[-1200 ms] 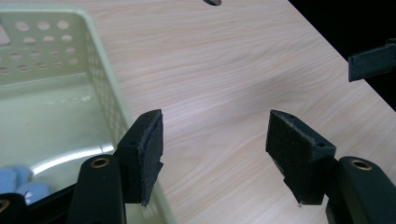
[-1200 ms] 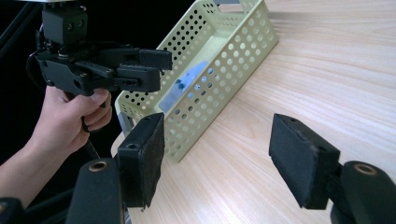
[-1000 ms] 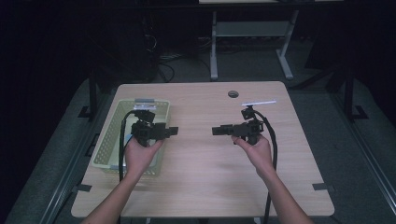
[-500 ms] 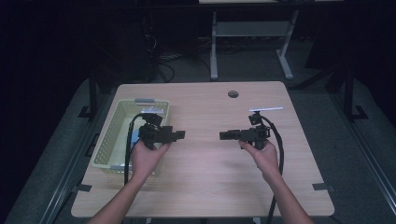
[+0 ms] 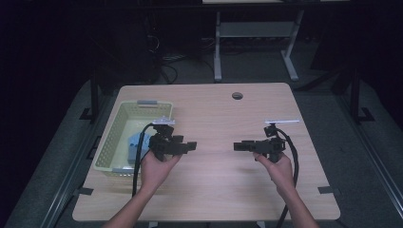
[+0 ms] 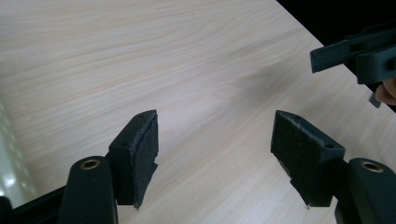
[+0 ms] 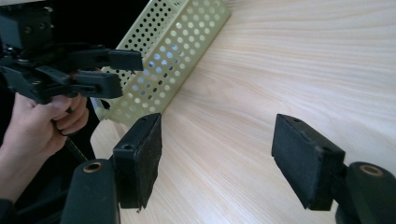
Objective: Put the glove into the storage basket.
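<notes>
Two empty tools facing each other above the desk

Left tool, mid-frame beside the yellow basket, has just been opening wide; right tool, centre-right, gapes wide too.

both tongs lower, nearer the person

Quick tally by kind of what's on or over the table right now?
Grippers: 2, left gripper and right gripper, both empty
Baskets: 1, yellow-green basket
Blue items in the basket: 1, blue thing, kind unclear
Total: 4
</notes>
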